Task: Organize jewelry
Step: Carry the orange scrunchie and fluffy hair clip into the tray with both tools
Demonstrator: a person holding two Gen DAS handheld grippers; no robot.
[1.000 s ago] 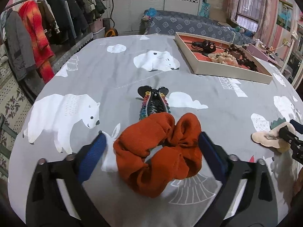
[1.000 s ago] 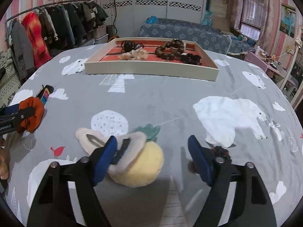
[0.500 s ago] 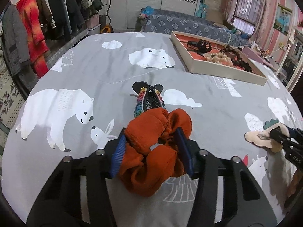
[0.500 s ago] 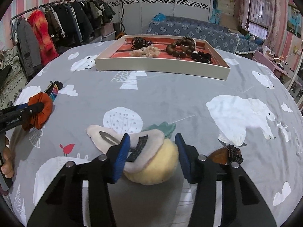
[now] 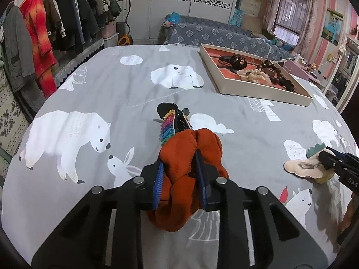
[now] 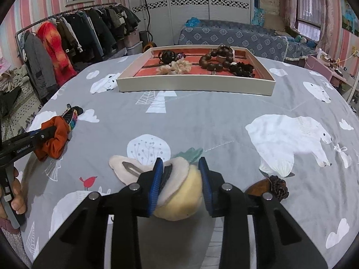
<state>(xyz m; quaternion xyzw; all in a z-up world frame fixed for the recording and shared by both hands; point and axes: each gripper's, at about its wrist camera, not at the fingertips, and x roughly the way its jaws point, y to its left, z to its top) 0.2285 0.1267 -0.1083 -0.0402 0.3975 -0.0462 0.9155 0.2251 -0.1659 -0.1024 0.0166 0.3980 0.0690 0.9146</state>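
An orange scrunchie (image 5: 177,190) lies on the grey bear-print cloth. My left gripper (image 5: 179,163) is around it with its jaws closing. Both blue pads squeeze the fabric, which bulges above and below them. A black clip with a rainbow trim (image 5: 170,121) lies just beyond it. My right gripper (image 6: 180,163) is closing on a yellow and beige plush hair clip (image 6: 181,197), and its pads press both sides. A beige petal with a metal snap (image 6: 125,168) sticks out to the left. The cream tray (image 6: 195,85) with a red lining holds beads and hair ties.
A brown pinecone-like clip (image 6: 271,186) lies right of my right gripper. A person's hand (image 6: 16,192) holds the left gripper's handle. A clothes rack (image 5: 44,29) stands past the table's left edge. A blue patterned sofa (image 6: 235,38) is behind the tray.
Both grippers' jaws have closed from wide open. The left ones now squeeze the orange scrunchie and the right ones press the plush clip. Neither hand has shifted.
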